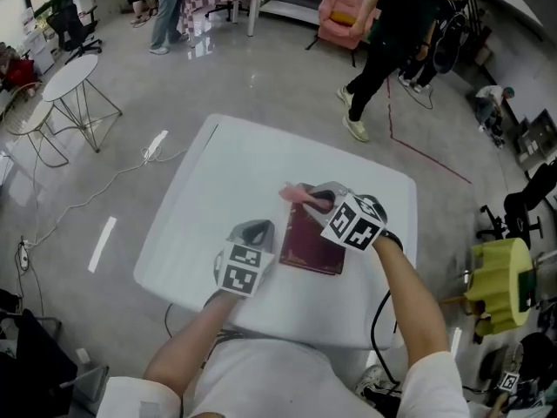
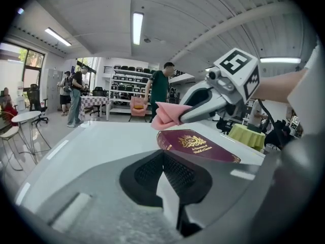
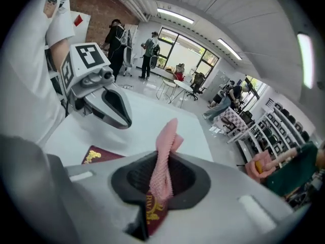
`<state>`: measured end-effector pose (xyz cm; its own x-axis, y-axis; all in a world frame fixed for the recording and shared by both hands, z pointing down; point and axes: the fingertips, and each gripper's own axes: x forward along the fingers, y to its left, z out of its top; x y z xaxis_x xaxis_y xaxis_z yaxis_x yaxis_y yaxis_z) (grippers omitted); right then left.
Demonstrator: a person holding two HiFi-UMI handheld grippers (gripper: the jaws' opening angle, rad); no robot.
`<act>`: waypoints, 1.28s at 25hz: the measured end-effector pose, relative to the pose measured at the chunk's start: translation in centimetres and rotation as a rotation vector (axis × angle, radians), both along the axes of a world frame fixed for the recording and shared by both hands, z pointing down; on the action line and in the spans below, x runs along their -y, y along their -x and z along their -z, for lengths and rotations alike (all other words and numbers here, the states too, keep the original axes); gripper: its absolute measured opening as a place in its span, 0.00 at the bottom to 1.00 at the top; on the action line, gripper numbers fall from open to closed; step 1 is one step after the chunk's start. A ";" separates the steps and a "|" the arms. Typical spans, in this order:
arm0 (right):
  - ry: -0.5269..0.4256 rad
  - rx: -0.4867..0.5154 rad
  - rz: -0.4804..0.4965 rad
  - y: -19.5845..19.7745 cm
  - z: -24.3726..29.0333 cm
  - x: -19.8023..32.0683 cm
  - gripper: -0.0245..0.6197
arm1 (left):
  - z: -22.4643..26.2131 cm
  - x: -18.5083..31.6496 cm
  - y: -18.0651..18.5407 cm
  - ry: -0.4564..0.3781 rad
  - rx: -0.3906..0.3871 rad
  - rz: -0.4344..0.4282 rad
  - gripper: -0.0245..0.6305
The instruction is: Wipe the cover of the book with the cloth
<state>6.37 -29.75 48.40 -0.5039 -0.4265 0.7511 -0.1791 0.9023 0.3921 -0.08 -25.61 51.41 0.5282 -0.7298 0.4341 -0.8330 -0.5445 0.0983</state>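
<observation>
Wiping well calls for the pink cloth (image 3: pixel 163 161), which is clamped between the jaws of the right hand-held gripper (image 3: pixel 158 184), to be lowered flat onto the maroon book (image 1: pixel 312 246) and drawn across the whole cover in overlapping strokes. The left hand-held gripper (image 2: pixel 171 184), whose jaws are closed together on nothing, could be pressed on an edge so the book is not pushed along the white worktop (image 1: pixel 218 172). The cover's gold crest and lettering are shown whole only in the left gripper view, whereas the book's place near the worktop's middle, just beside the left hand-held gripper, is made plain only by the head view.
</observation>
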 end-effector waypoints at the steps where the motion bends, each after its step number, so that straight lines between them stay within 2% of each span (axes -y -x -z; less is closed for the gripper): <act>1: 0.003 -0.031 0.012 0.2 -0.3 1.0 0.10 | 0.1 0.3 0.0 -0.003 0.001 -0.001 0.05; 9: 0.052 -0.319 0.120 2.1 -5.5 6.1 0.10 | 0.1 2.0 2.5 -0.017 -0.003 0.000 0.05; 12: 0.057 -0.385 0.159 2.4 -6.7 6.5 0.10 | -0.1 2.4 3.2 -0.009 -0.011 0.014 0.05; 21: 0.079 -0.428 0.223 2.9 -7.3 5.8 0.10 | -0.7 2.9 3.7 0.004 -0.005 0.019 0.05; 32: 0.087 -0.403 0.250 3.6 -7.2 2.4 0.10 | -0.8 1.7 3.3 0.000 -0.009 0.004 0.05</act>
